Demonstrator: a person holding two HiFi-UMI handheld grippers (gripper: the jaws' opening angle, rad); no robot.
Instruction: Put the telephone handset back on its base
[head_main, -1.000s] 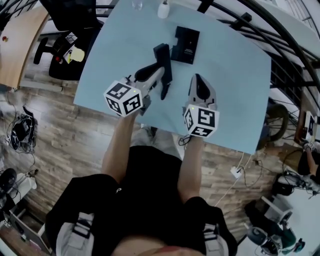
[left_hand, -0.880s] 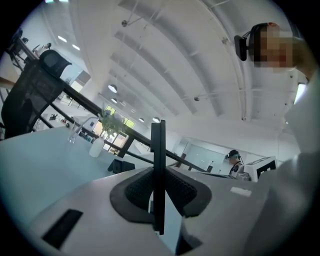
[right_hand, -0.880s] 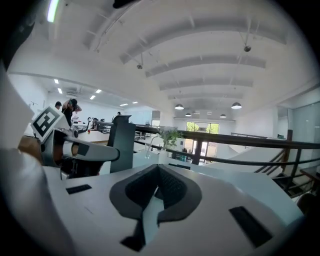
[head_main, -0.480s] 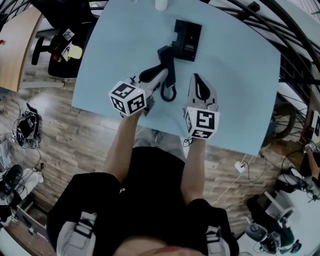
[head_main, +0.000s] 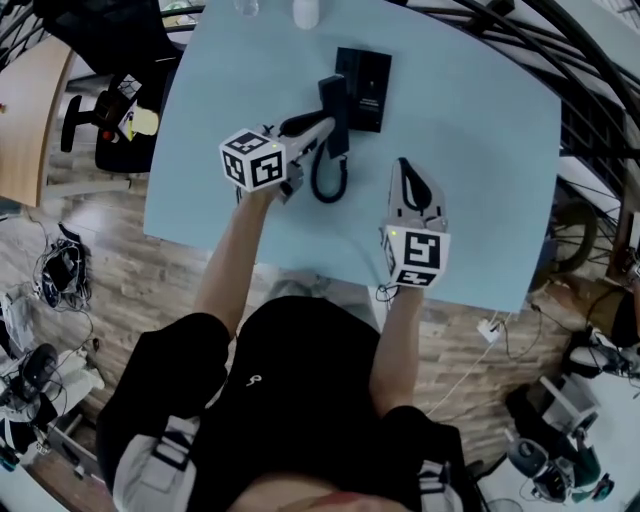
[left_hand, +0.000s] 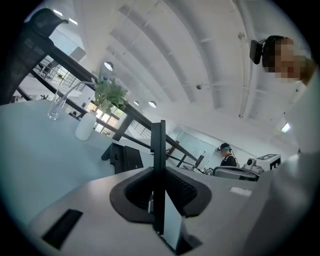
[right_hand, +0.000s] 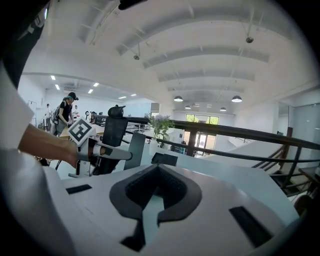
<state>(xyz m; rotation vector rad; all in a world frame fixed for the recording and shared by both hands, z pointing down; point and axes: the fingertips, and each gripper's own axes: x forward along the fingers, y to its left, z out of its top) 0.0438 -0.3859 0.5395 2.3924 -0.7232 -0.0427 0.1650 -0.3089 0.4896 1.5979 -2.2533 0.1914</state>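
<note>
The black handset (head_main: 335, 100) hangs over the light blue table (head_main: 230, 70), held upright along the left edge of the black phone base (head_main: 366, 85). My left gripper (head_main: 324, 128) is shut on the handset. In the left gripper view the handset (left_hand: 158, 150) shows edge-on as a thin dark strip clamped between the pads, with the base (left_hand: 122, 157) behind it. A black cord (head_main: 328, 185) loops down from the handset onto the table. My right gripper (head_main: 403, 168) rests nearer me, to the right, shut with nothing in it. The right gripper view shows the handset (right_hand: 116, 135) and the base (right_hand: 164, 158).
A white bottle (head_main: 305, 12) and a glass (head_main: 245, 6) stand at the table's far edge, and a plant shows in the left gripper view. An office chair (head_main: 110, 110) stands off the table's left side. A dark railing (head_main: 590, 110) runs past its right side.
My left gripper has carried the handset away from me to the base's left edge. The cord now trails in a loop behind it. My right gripper has stayed near the front edge.
</note>
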